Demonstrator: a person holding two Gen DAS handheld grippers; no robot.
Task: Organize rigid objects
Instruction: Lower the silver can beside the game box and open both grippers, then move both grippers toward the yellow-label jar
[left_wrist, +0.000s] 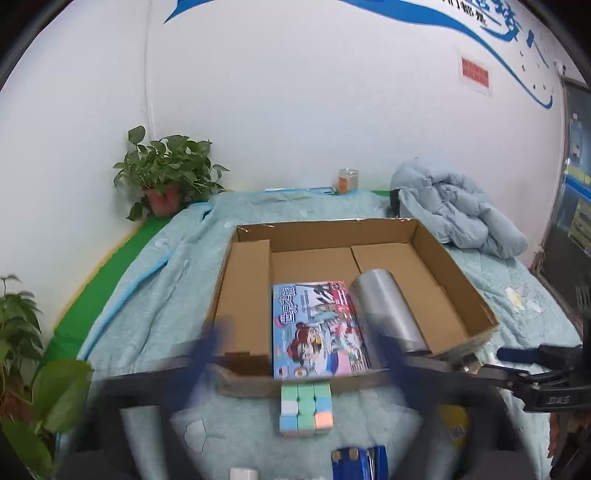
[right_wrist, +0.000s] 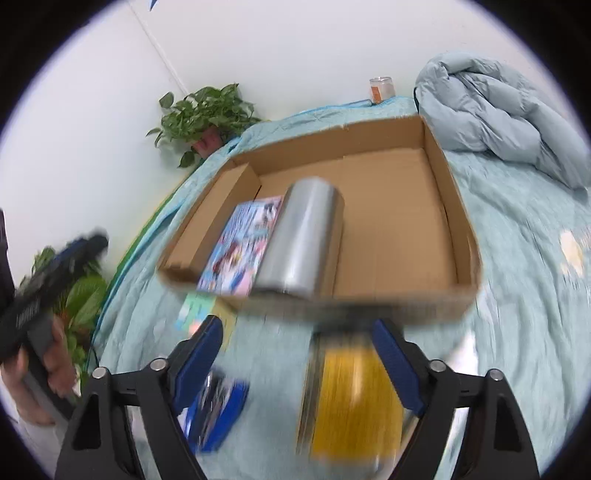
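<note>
A: Inside the cardboard box (left_wrist: 454, 251), left to right?
B: Picture book (left_wrist: 317, 328) lies flat; silver cylinder (left_wrist: 384, 310) lies just beside it. Two items stowed.
A: Left on the bed (left_wrist: 155, 273)?
B: Pastel cube (left_wrist: 306, 410) before the box's near wall, blue item (right_wrist: 218, 417), yellow container (right_wrist: 351, 398). Three outstanding.
A: Hand-held grippers?
B: Left hand-held gripper (left_wrist: 299, 358): blurred, jaws apart, pinching nothing. Right hand-held gripper (right_wrist: 299, 362): spread, empty, above the yellow container.

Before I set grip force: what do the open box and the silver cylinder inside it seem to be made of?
Box: brown corrugated cardboard, matte, with folded flaps and raw cut edges. Silver cylinder: probably brushed metal, judging by soft lengthwise highlights; metallised plastic is possible.
</note>
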